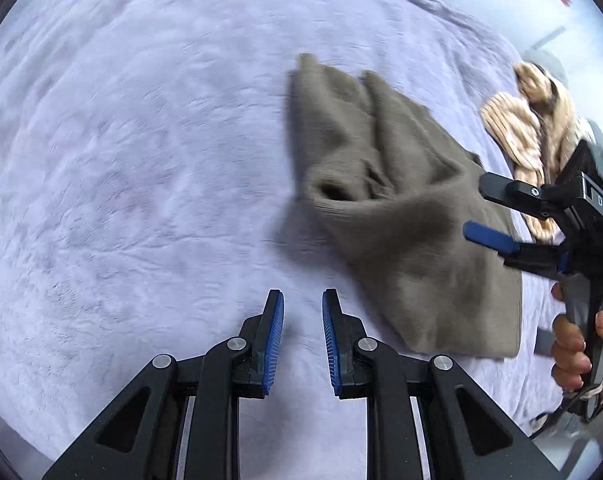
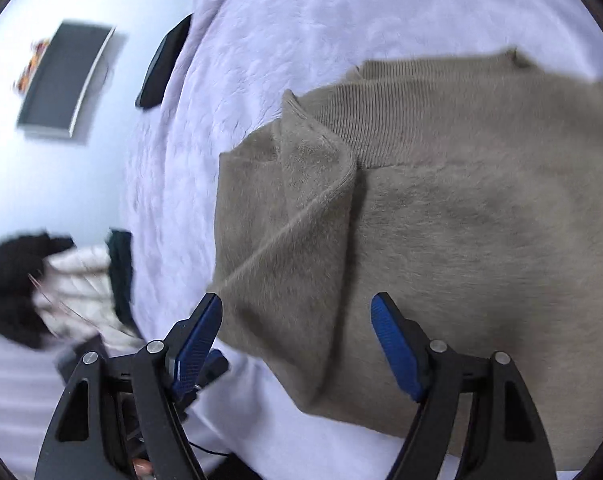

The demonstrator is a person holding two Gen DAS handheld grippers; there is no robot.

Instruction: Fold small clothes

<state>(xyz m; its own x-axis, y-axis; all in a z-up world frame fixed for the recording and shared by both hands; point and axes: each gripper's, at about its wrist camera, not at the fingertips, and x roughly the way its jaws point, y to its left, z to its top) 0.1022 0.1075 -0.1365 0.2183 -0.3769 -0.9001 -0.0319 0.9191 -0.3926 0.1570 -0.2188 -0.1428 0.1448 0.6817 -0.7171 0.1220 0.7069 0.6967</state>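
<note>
Sweater (image 1: 405, 216) on blanket (image 1: 141, 160), right of left gripper (image 1: 303, 304).

A pale lilac plush blanket (image 1: 141, 160) fills most of both views. In the right wrist view's upper left, a dark framed panel (image 2: 63, 80) hangs on a white wall (image 2: 41, 184); dark and pale clothes (image 2: 41, 280) are heaped at lower left.

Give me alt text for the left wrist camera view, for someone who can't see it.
A rumpled taupe knit sweater lies on a pale lavender plush blanket. The left gripper hovers open over bare blanket beside it, while the right gripper, held in a hand, reaches open over the sweater's far side. A cream ribbed garment lies behind.
</note>
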